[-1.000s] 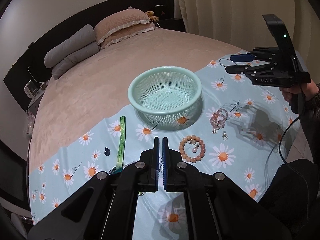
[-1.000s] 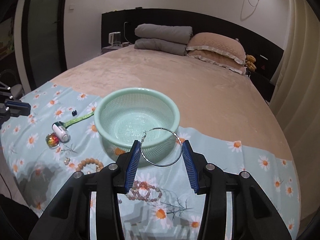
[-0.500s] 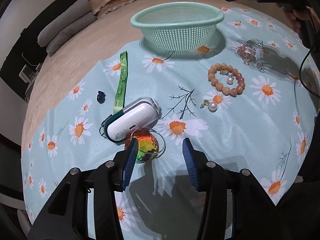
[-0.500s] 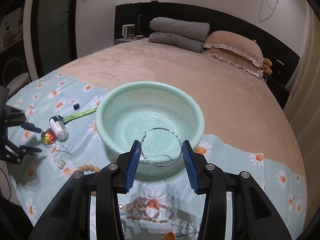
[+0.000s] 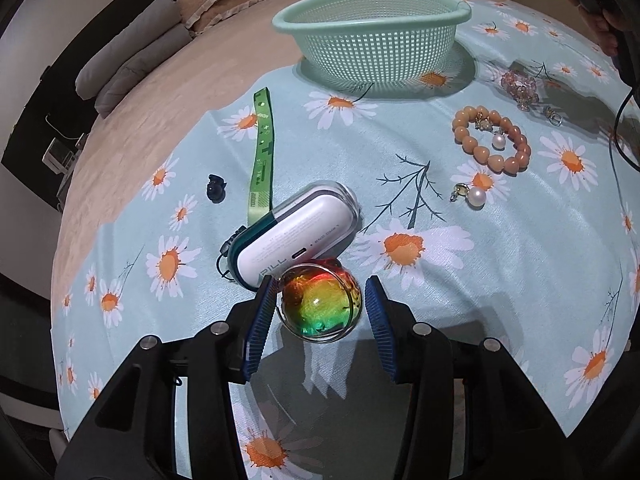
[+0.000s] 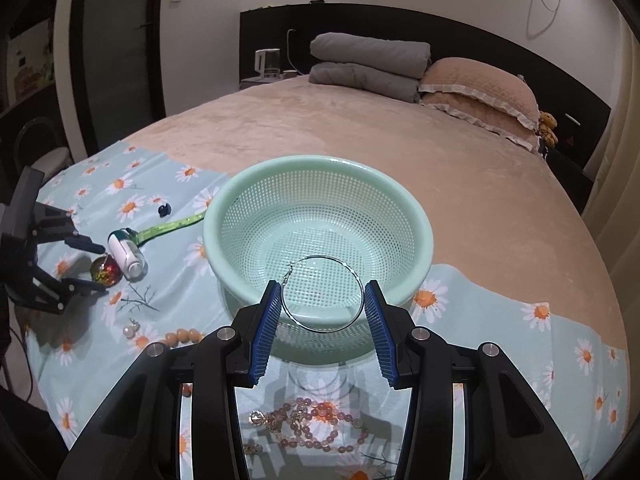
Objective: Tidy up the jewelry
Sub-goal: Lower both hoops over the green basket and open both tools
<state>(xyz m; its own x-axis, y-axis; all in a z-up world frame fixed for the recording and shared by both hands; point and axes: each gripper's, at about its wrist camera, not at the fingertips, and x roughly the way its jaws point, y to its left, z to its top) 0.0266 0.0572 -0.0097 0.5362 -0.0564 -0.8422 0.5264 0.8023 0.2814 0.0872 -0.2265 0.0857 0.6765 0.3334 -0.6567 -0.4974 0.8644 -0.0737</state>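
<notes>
Daisy-print cloth (image 5: 500, 248) covers the bed. Only the right view shows right tongs (image 6: 323, 304) grasping a thin wire hoop earring (image 6: 322, 295); left tongs (image 5: 320, 308), released, flank a glossy rainbow glass sphere (image 5: 320, 304).

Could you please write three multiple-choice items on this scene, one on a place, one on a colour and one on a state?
1. What lies between the left gripper jaws?
A. rainbow ball
B. pearl earring
C. bead bracelet

2. The basket is:
A. red
B. mint green
C. black

3. The right gripper is:
A. empty
B. out of view
C. holding a hoop earring

Key: 1 A, the ball sits between the open jaws; 2 B, its mesh is pale green; 3 C, the hoop spans the jaws.
</notes>
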